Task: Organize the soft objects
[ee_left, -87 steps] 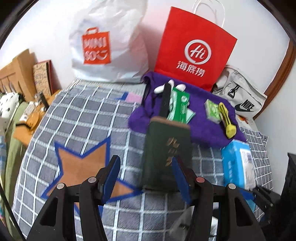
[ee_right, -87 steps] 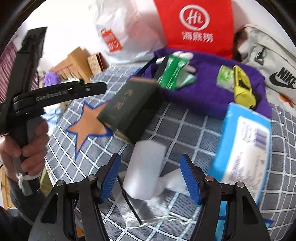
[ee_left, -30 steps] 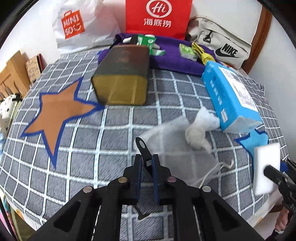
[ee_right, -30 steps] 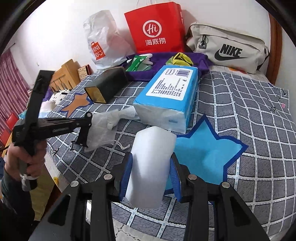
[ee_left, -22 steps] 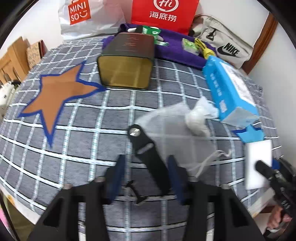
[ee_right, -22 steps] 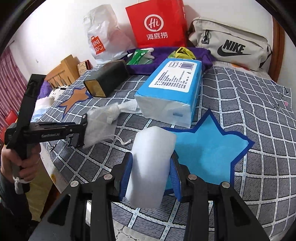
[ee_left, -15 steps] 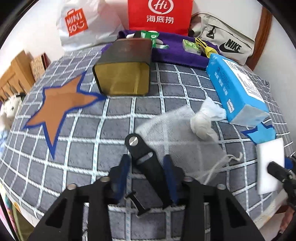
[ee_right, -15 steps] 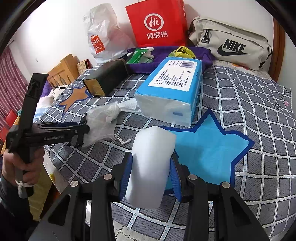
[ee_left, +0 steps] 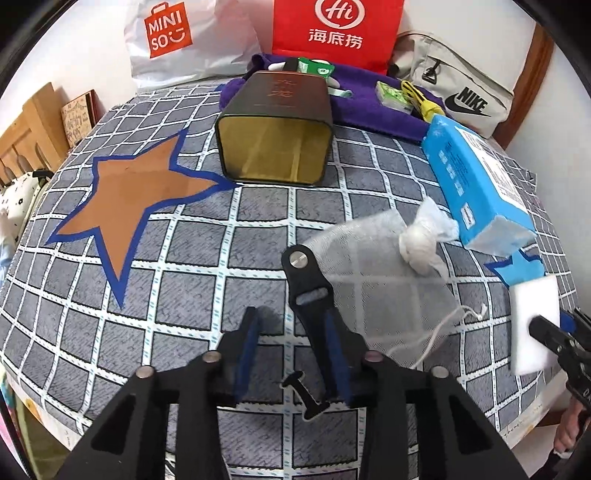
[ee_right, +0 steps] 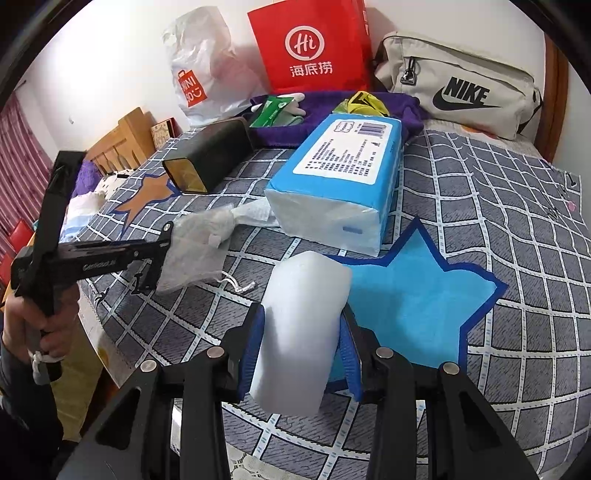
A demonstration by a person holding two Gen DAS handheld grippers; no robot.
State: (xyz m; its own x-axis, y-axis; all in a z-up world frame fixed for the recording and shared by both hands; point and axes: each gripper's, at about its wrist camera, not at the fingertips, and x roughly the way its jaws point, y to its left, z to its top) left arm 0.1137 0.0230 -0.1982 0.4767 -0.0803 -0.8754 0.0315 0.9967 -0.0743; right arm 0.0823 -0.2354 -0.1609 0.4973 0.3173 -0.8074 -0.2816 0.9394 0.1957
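Note:
My right gripper (ee_right: 301, 345) is shut on a white sponge block (ee_right: 301, 332) and holds it above the blue star (ee_right: 417, 295) near the table's front edge; the sponge also shows in the left wrist view (ee_left: 533, 328). My left gripper (ee_left: 291, 354) is open, with a black clip-like tool (ee_left: 308, 295) lying against its right finger. A white mesh drawstring bag (ee_left: 376, 284) with a wadded white lump (ee_left: 421, 243) lies just ahead of it; the bag also shows in the right wrist view (ee_right: 195, 251).
A blue tissue pack (ee_right: 340, 177), a dark tin box lying on its side (ee_left: 275, 129), a purple cloth with small items (ee_left: 369, 107), a red bag (ee_left: 336, 29), a Miniso bag (ee_left: 173, 37), a Nike pouch (ee_right: 458, 85) and an orange star (ee_left: 129, 195) lie on the checked cloth.
My left gripper's jaws have opened wider around the black tool and the view has shifted slightly. The right gripper keeps its hold on the sponge, almost still.

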